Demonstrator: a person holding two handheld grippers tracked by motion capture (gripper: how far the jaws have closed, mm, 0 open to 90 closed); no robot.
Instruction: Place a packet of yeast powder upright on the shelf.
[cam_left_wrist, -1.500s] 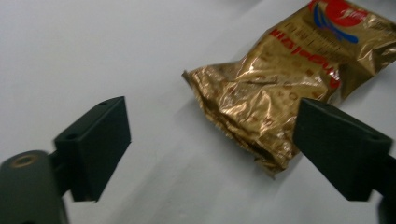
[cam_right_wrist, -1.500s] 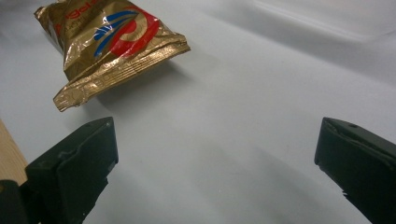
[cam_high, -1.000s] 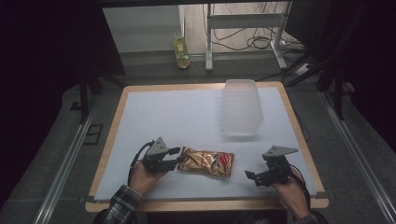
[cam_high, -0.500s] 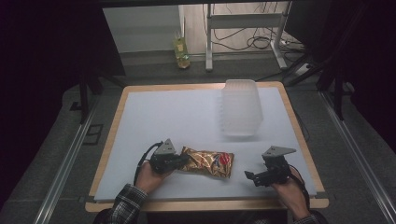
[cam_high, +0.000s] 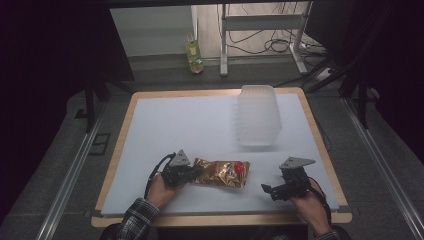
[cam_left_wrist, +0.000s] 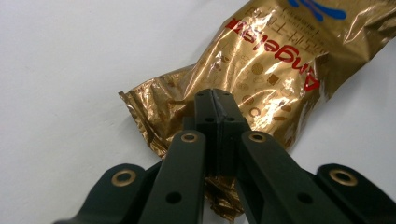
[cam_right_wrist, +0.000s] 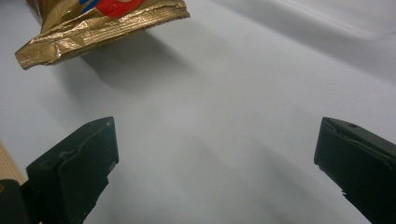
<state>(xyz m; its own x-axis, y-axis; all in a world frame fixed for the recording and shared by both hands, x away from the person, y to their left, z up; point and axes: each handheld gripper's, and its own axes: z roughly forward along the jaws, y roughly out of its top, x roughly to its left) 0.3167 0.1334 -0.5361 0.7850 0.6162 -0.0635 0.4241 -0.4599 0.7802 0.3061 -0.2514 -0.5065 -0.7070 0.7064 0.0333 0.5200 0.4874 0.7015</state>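
A gold foil snack bag (cam_high: 222, 172) with red print lies on the white mat near the front edge. My left gripper (cam_high: 197, 173) meets the bag's left end. In the left gripper view its jaws stand pressed together (cam_left_wrist: 215, 95) with the crinkled end of the bag (cam_left_wrist: 261, 60) pinched between them. My right gripper (cam_high: 267, 191) rests low on the mat, right of the bag and apart from it. Its jaws are wide open (cam_right_wrist: 215, 154) with only bare mat between them, and the bag's sealed right end (cam_right_wrist: 93, 23) lies farther off.
A translucent plastic container (cam_high: 257, 115) stands on the mat at the back right. The mat (cam_high: 175, 125) covers a wooden-edged table. A yellow bottle (cam_high: 194, 52) and metal stand legs (cam_high: 223, 45) are on the floor beyond the table.
My left gripper has edged right onto the bag's left end and its jaws have shut on the foil. The right gripper has stayed where it was, still open.
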